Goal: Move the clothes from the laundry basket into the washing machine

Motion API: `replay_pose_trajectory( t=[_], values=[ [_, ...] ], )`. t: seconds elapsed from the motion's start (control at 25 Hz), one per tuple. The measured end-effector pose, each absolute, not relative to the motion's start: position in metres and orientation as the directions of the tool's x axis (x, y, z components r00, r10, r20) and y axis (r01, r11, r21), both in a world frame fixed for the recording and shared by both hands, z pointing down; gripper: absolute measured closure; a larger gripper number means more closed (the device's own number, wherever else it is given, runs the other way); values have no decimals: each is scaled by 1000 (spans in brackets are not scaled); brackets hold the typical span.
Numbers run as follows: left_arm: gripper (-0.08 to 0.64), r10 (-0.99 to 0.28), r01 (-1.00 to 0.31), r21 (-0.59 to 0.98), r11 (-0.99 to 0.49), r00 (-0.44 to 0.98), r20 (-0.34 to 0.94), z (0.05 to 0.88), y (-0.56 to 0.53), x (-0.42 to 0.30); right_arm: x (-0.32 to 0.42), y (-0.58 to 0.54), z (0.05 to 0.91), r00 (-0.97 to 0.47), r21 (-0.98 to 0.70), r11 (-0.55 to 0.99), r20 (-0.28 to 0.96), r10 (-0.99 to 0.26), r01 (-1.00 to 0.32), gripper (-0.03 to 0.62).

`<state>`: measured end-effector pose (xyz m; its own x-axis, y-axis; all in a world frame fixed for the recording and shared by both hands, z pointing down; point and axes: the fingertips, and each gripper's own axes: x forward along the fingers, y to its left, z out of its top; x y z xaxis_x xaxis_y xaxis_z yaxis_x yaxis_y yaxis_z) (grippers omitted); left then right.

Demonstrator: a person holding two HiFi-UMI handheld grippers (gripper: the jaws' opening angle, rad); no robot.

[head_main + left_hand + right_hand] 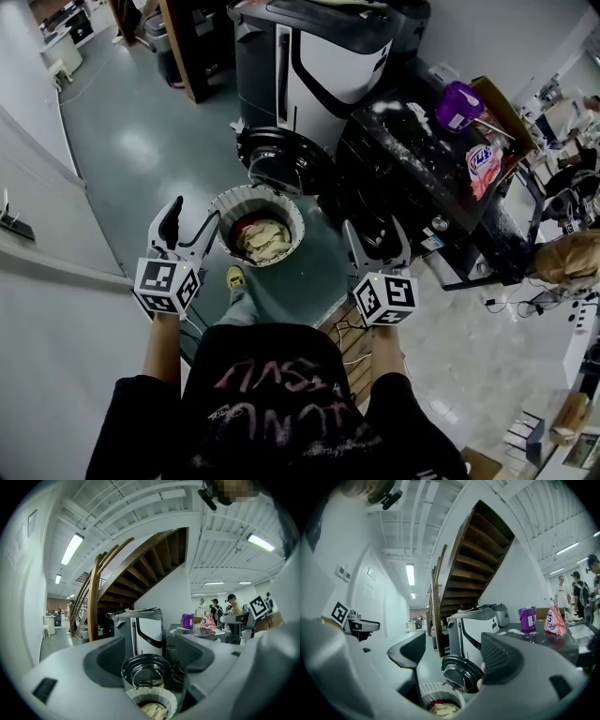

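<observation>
The clothes (262,239), a cream bundle with a bit of red at its 11 o'clock edge, sit inside the white round laundry basket (223,208) on the grey-green floor (141,141). At about 12 o'clock from the basket, close by, the washing machine (323,61) stands with its round door (277,159) swung open towards the basket.

The left gripper (187,231) hangs just beside the basket's rim at 9 o'clock, its jaws spread wide with nothing between them. The right gripper (376,242) is at roughly 3 o'clock, a little further off, its jaws also well apart and empty.

At 1 to 2 o'clock from the basket a dark table (412,187) carries a purple tub (457,105) and a pink bag (482,169). A yellow shoe (234,277) shows at the basket's 6 o'clock.
</observation>
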<state>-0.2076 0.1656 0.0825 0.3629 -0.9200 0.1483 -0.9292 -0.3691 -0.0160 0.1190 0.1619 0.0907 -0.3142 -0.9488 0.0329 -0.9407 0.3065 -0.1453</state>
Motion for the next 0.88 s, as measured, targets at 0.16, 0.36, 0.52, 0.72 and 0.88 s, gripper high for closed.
replay_pose_trajectory(
  t=[0.16, 0.36, 0.52, 0.72, 0.88],
  values=[
    [229, -910, -923, 1, -385, 380, 164, 92, 133, -219, 109, 133, 95, -300, -144, 290, 55, -952, -946, 230],
    [229, -897, -916, 29, -399, 397, 193, 107, 87, -238, 90, 91, 108, -274, -153, 256, 106, -956, -954, 230],
    [229, -884, -908, 55, -416, 418, 210, 117, 50, -258, 67, 58, 112, -255, -143, 236, 135, -957, -961, 230],
    [229, -857, -887, 75, -456, 460, 233, 125, 4, -286, 40, 20, 108, -217, -127, 198, 158, -963, -972, 230],
    [229, -832, -869, 105, -484, 494, 253, 136, -26, -305, 19, -3, 112, -187, -117, 167, 183, -965, -979, 230]
  ],
)
